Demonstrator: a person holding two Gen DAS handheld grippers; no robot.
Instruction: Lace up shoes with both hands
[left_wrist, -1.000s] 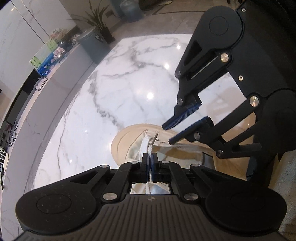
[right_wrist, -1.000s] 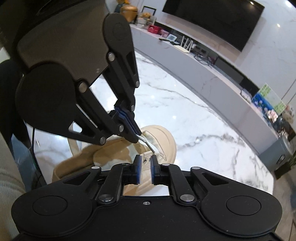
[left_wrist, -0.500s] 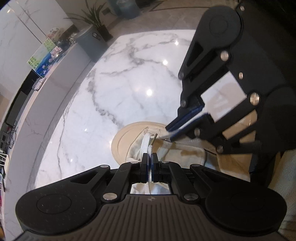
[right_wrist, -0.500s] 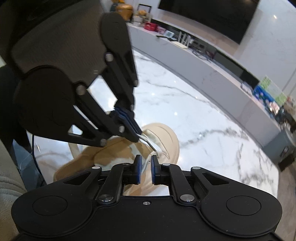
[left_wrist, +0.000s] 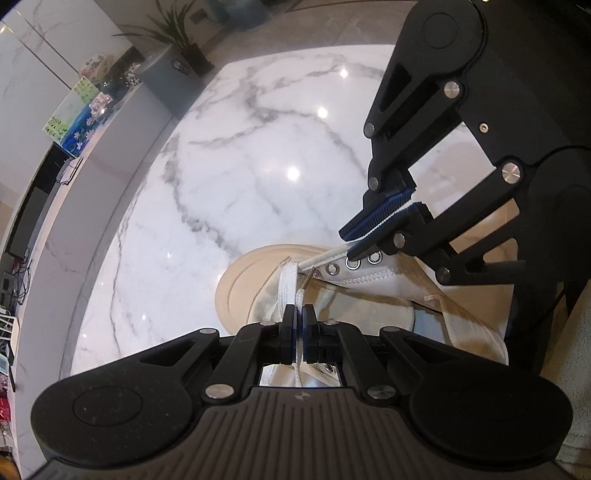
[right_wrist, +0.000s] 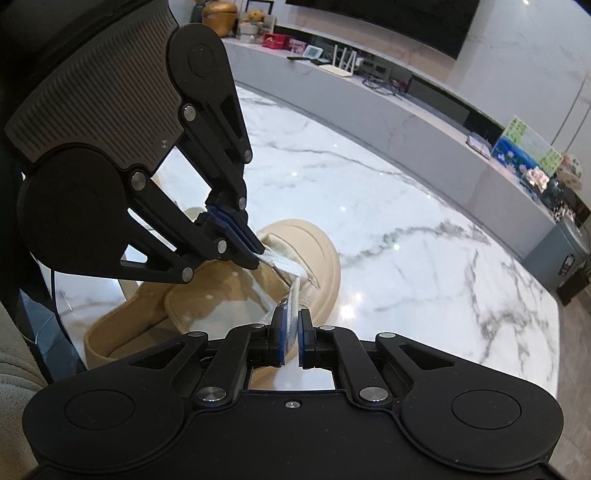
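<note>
On the marble table (left_wrist: 229, 177) sits a beige shoe (left_wrist: 255, 280), toe pointing away from us, with 1 white lace (left_wrist: 290, 284) running across its lowest eyelets. Starting at our left side, the left gripper (left_wrist: 298, 317) is clamped hard on 1 end of that lace, pads closed with only the flat cord between them, and the aglet (left_wrist: 309, 277) pokes out just past the fingertips. Moving right, a row of metal eyelets (left_wrist: 352, 263) lines the canvas flap, and the right gripper (left_wrist: 384, 221) has its jaws pinched on the other run of lace just beside them; its own camera shows the same strip between the blue pads (right_wrist: 281, 332). We judge the lace to be light, limp and flat, so it will sag and twist unless kept taut between both grips. The aglet is the only stiff part, so we would hold close behind it to aim it into a hole. The shoe looks light enough to slide on the glossy stone if we pull hard.
</note>
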